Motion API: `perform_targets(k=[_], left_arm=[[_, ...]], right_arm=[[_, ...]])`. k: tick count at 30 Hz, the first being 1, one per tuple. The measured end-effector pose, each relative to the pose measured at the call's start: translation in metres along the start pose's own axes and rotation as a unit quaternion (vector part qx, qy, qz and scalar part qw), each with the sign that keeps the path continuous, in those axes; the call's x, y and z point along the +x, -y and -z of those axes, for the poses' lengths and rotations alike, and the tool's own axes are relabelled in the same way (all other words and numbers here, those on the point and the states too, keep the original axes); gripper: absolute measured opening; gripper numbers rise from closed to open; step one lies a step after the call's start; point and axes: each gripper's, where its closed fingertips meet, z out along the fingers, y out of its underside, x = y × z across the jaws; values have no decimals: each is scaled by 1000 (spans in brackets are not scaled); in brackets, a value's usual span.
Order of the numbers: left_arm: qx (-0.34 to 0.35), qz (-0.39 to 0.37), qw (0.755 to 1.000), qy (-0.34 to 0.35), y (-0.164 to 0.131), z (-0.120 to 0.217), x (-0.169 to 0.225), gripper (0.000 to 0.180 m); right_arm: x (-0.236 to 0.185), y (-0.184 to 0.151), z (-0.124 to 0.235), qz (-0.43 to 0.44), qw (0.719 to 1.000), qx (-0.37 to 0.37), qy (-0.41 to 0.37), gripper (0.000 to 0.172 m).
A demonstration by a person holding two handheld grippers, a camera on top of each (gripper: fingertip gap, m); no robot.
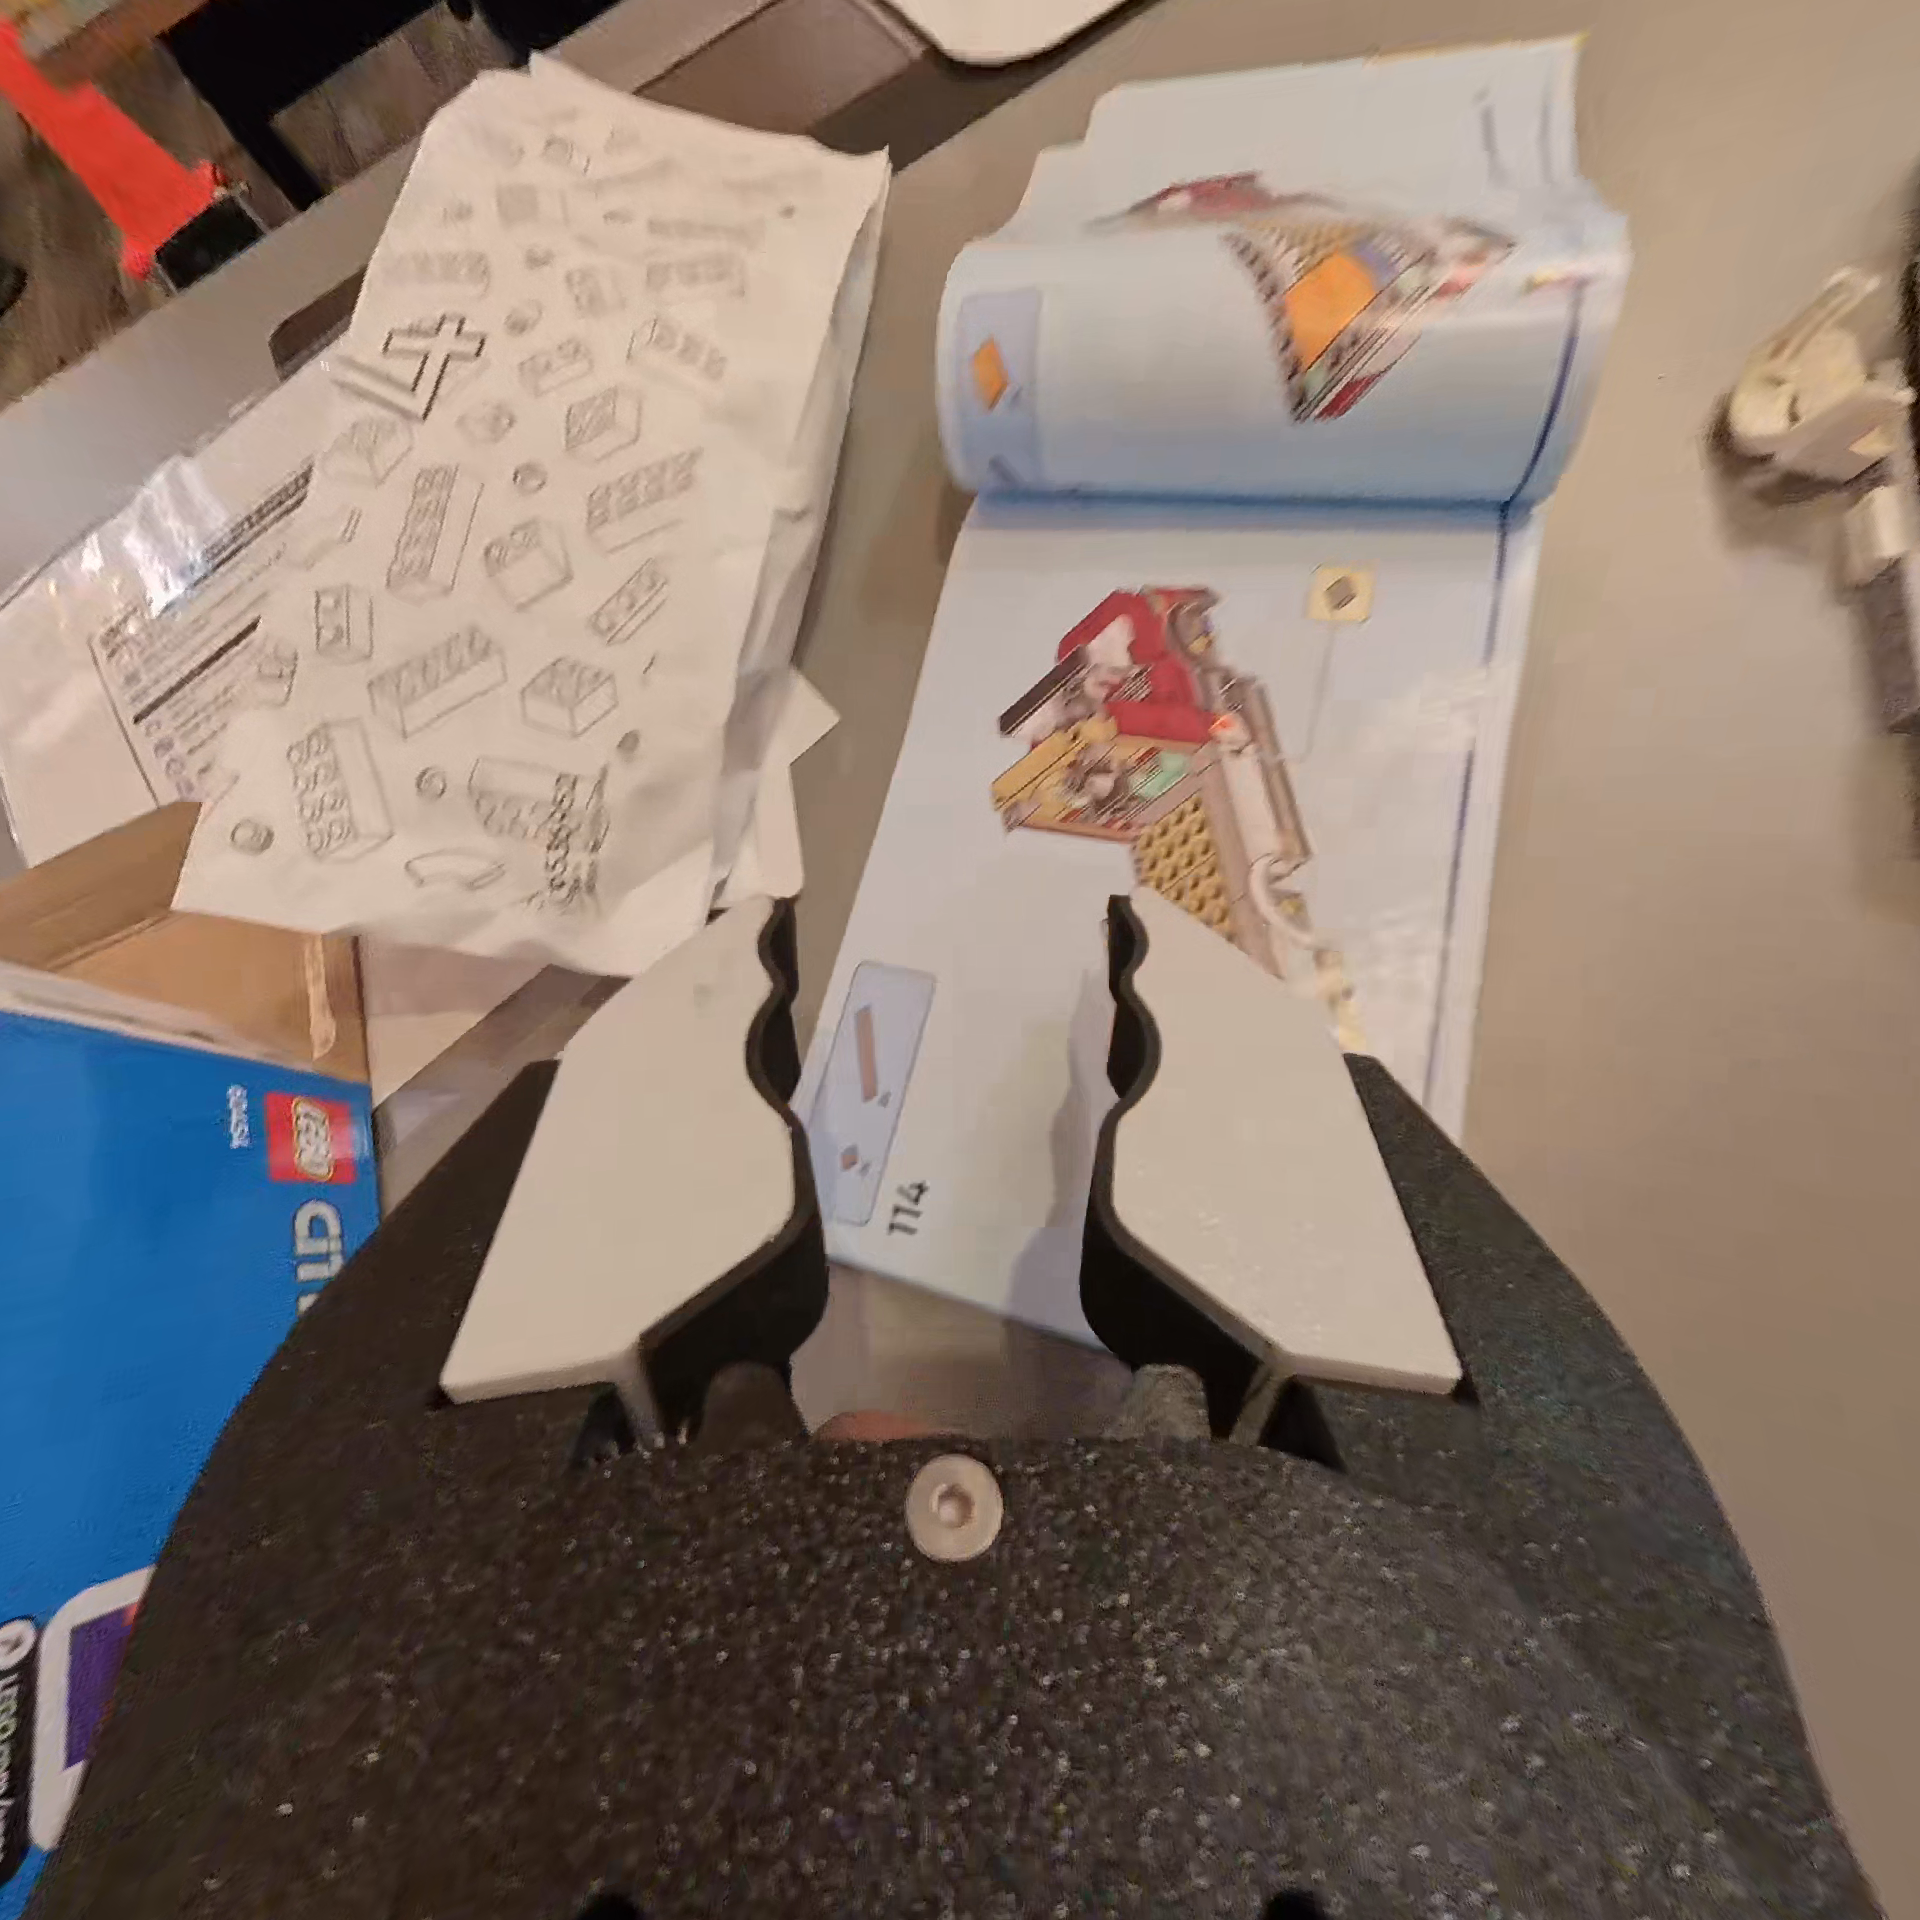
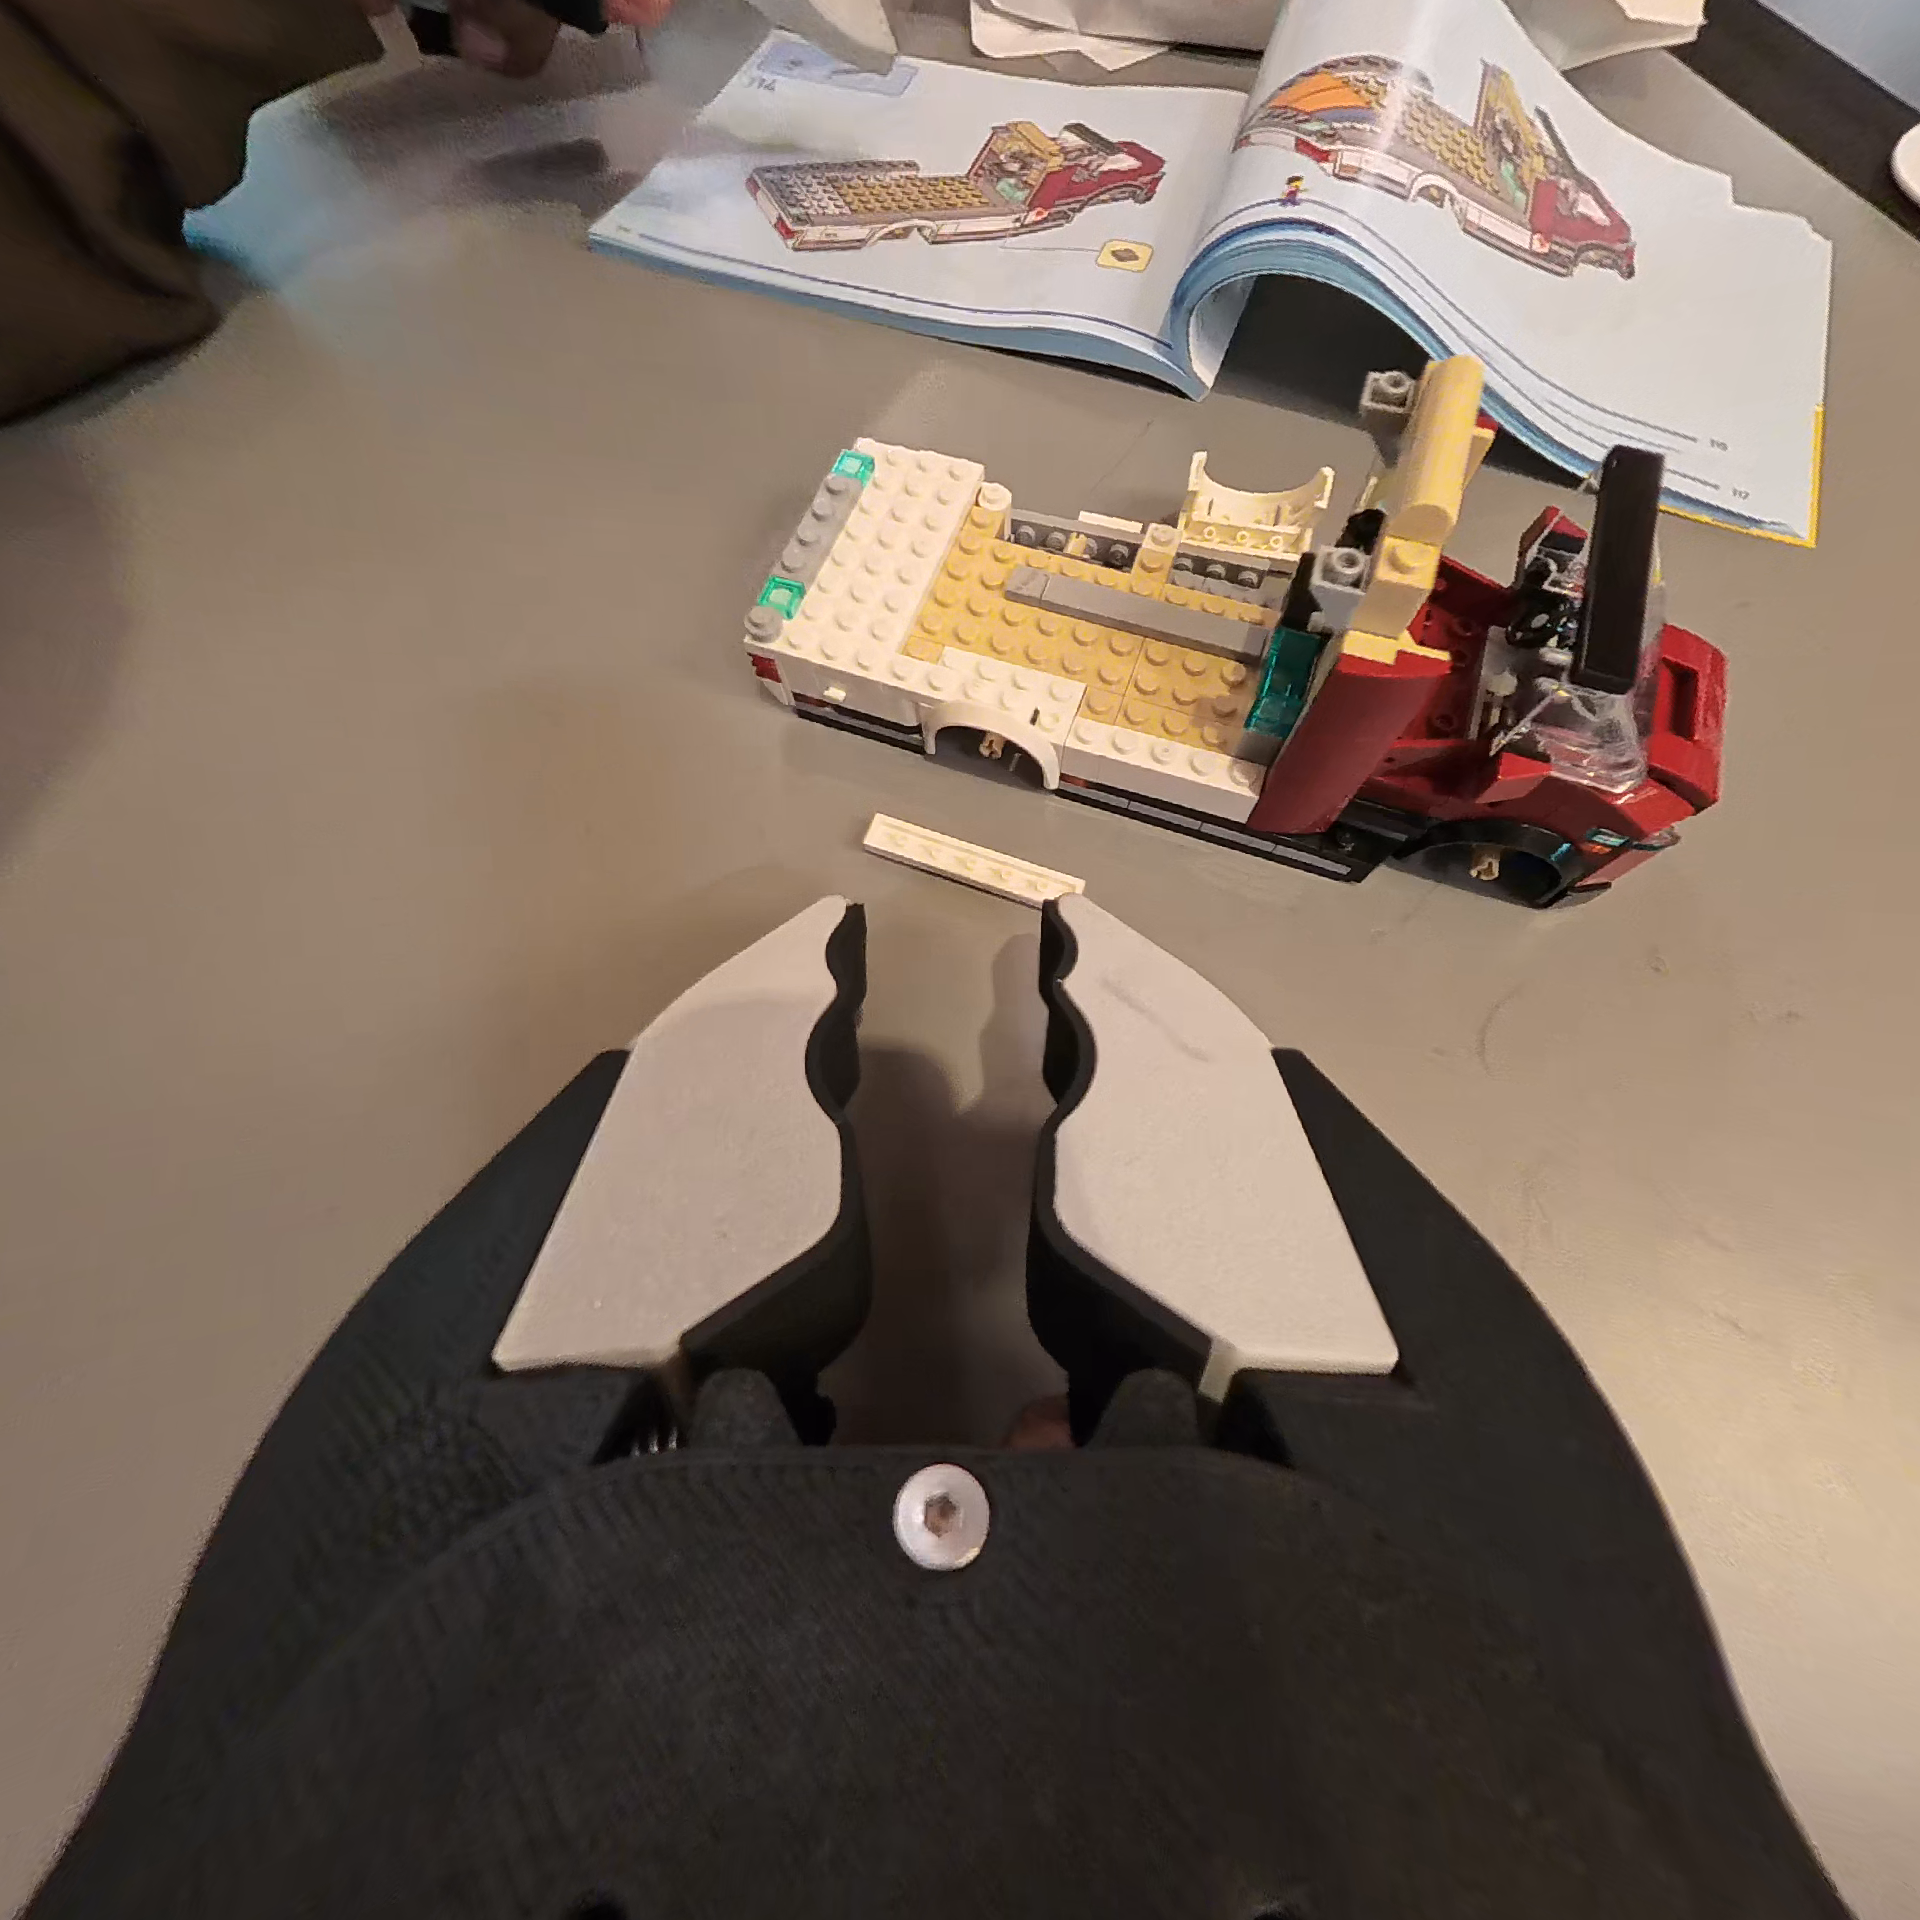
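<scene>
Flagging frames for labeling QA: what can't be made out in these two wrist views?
- Left wrist view: brick model at the right edge is cut off and motion-blurred; parts indistinct.
- Left wrist view: blue box is cropped by the left edge and covered by the left gripper.
- Right wrist view: top left is a smear of motion blur; whatever is there is unreadable.
- Right wrist view: the truck model hides its own far side.

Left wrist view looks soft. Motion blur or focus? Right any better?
Left wrist view: motion smear across the open booklet and printed paper bag; its own fingers stay sharp. Right wrist view: brick truck and white plate crisp; only the far sleeve is smeared.
</scene>
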Motion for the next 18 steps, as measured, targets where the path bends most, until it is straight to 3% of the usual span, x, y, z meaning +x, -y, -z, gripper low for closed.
perform_targets(k=[5,10,18], left_arm=[[-16,7,1000,-10,-20,6,-15,67],[-18,12,998,-66,-28,12,-1,76],[-35,51,995,-81,-33,8,2,77]], right_arm=[[-2,-2,-2,10,1000,-7,-2,32],[0,-1,-1,-4,1000,-5,5,32],[0,0,0,-22,1000,-1,19,32]])
